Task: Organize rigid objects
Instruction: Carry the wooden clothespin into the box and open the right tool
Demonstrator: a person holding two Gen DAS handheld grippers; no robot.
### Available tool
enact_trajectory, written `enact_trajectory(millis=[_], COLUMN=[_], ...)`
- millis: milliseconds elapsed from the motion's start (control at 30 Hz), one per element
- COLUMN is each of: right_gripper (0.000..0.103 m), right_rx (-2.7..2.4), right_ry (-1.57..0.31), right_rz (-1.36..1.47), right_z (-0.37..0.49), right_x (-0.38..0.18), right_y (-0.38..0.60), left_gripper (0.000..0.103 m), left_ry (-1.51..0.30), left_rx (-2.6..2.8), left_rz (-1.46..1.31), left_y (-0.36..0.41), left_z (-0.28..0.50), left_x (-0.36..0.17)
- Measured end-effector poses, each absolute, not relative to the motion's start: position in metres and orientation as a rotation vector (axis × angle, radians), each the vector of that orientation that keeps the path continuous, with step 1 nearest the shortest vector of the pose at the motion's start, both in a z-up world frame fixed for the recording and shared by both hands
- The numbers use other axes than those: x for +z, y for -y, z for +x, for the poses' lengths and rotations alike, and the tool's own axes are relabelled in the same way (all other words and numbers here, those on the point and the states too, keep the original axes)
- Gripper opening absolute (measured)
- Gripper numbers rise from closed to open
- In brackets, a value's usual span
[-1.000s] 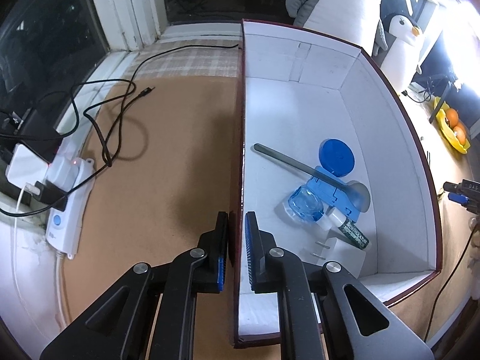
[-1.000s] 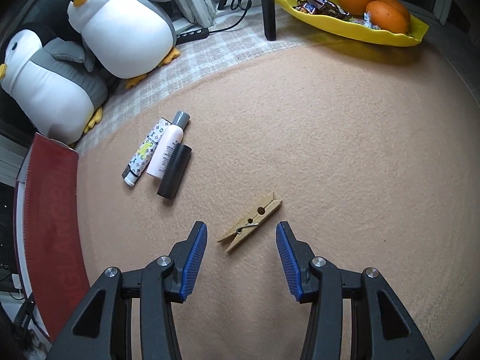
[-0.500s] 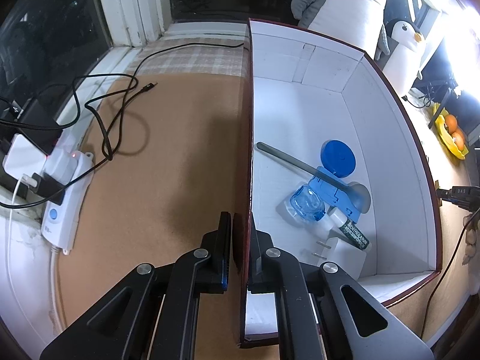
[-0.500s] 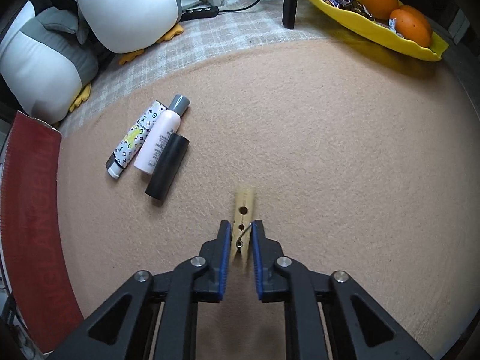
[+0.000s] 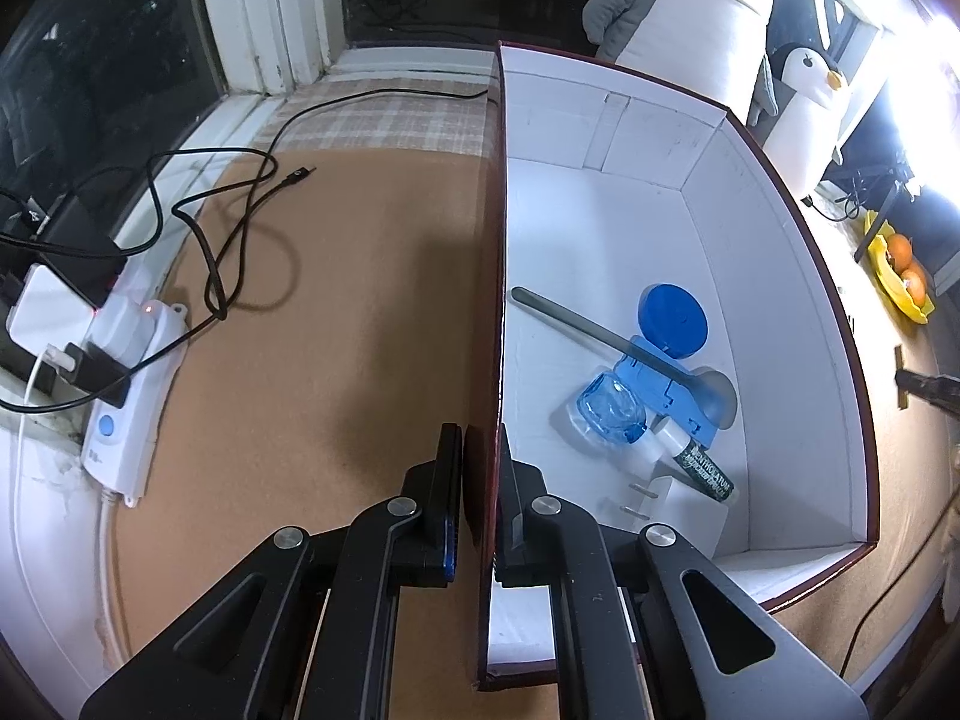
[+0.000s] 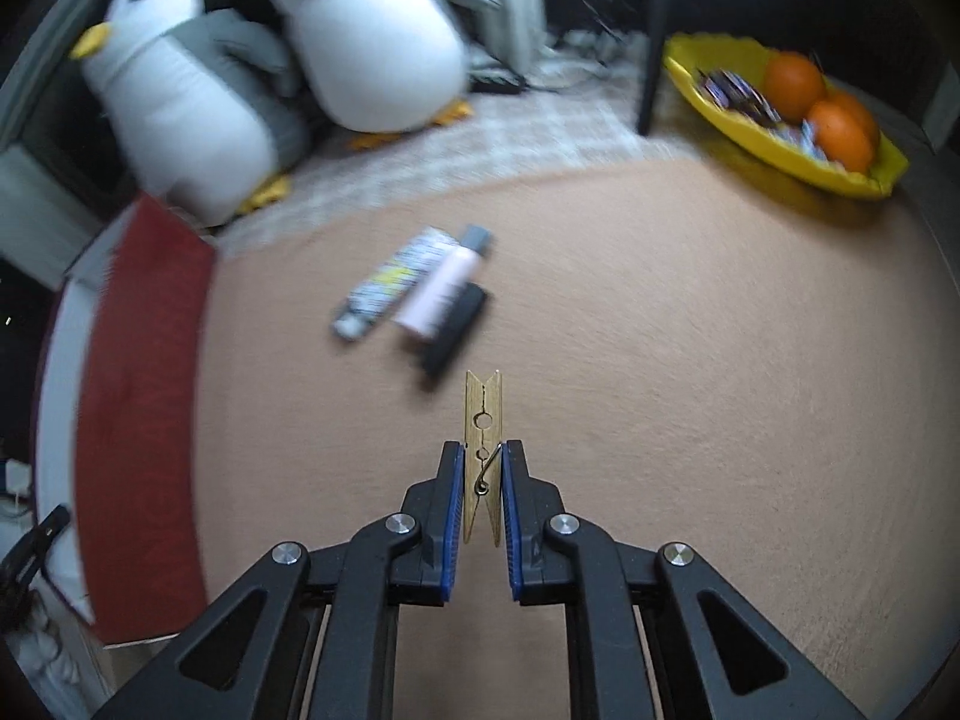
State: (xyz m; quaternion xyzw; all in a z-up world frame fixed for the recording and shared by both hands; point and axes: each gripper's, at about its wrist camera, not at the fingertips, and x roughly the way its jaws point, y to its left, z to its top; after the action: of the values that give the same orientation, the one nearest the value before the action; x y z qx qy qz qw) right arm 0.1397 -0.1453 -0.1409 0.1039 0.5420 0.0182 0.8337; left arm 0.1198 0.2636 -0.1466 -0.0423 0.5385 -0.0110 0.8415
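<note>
The right tool point(image 6: 482, 495) is gripping the peg point(image 6: 483, 456) across its spring, both blue pads pressing on its flanks, the clamping end sticking out forward past the fingertips. The peg is hanging clear of the brown worktop point(image 6: 690, 360), over its middle. Three items are lying side by side further in: a printed tube point(image 6: 393, 279), a pink bottle point(image 6: 444, 288) and a black stick point(image 6: 453, 333), all touching or nearly so. A yellow dish point(image 6: 774, 156) is sitting at the far right corner.

The left tool point(image 5: 480, 504) is clamping the near part of the left wall of the box point(image 5: 498, 276), one finger outside and one inside. The box is standing on the worktop's left half and is holding a spoon point(image 5: 576, 324), a blue lid point(image 5: 672, 318), a blue bottle point(image 5: 612, 408), a lip balm point(image 5: 702, 474) and a white plug point(image 5: 690, 516), all gathered toward its near right corner.

Step in hand, as judged: carrying the peg to the box. To do it well, the grip should be kept firm on the spring zone, since squeezing the tail end could spring the peg open and let it slip. The peg should clear the red rim point(image 6: 144, 360) before lowering, and be released low over the bare white floor at the far end.

Pose: both tools are pointing steeply downward. The right view is blurred, indicating travel; the left is looking steady, bracing the box.
</note>
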Motion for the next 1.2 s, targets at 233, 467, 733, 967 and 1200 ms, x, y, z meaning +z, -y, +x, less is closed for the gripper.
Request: enact_trajectory(millis=[233,467,733,967,1200], right_gripper=[0.011,0.011,0.011,0.011,0.011], right_rx=[0.248,0.411,0.511,0.531,0.52], right_ry=[-1.053,-1.042,-1.112,-1.177,-1.188], right_rz=[0.092,-0.007,-0.096,-0.152,-0.178], right_z=[0.137,0.137,0.149,0.154,0.156], right_x=[-0.089,-0.079,-0.108,-0.139,-0.15], right_y=[0.045,-0.037,-0.114,-0.147,-0.157], left_gripper=[0.007,0.007,0.007,0.007,0.007], left_ry=[-1.131,-1.125,-1.12,-1.121,-1.121], left_rx=[-0.023,-0.023,-0.022,-0.024,-0.022], left_rz=[-0.103,-0.122,-0.136,-0.142,-0.142], left_y=[-0.264,-0.266,-0.267,-0.267,-0.267], left_z=[0.119,0.118,0.118,0.118,0.118], left_x=[-0.146,-0.147,-0.147,-0.147,-0.148])
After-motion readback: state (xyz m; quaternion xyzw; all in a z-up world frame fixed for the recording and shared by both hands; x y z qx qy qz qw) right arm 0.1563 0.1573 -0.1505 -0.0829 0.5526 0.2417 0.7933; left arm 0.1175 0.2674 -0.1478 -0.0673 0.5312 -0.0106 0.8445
